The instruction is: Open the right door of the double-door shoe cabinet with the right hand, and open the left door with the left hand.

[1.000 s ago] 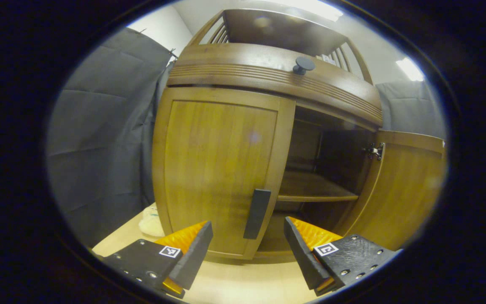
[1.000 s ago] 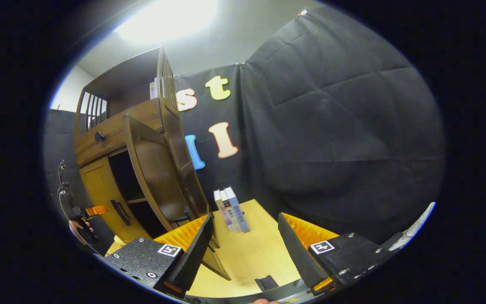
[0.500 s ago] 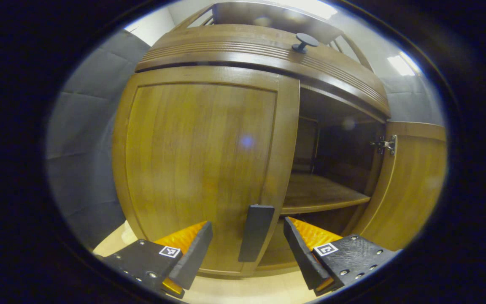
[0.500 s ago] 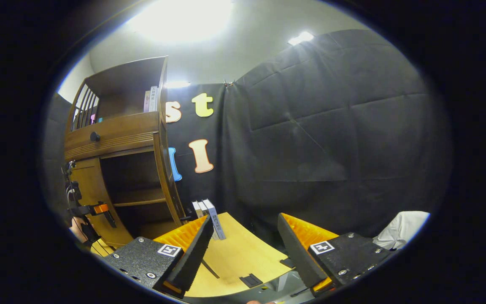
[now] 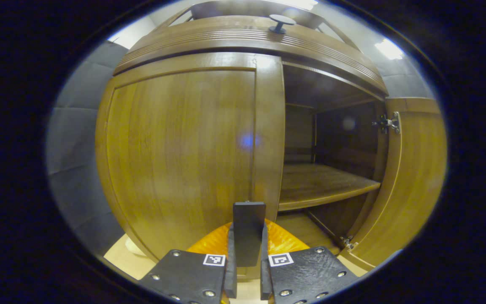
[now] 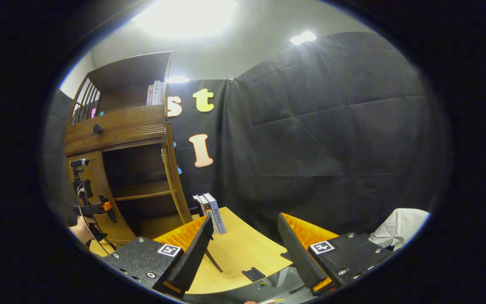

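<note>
The left gripper (image 5: 246,253) is clamping both fingers on the dark handle (image 5: 249,232) of the shoe cabinet's (image 5: 247,38) closed left door (image 5: 184,147). Beside that door, the right door (image 5: 411,177) is standing open, and the right gripper (image 6: 243,245) is hanging apart and empty, well away from the cabinet.

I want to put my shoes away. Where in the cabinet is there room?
The shelf behind the open right door is bare, and so is the cabinet floor under it. The left door is shut, with the left tongs clamped on its handle, so that side is crowded.
</note>
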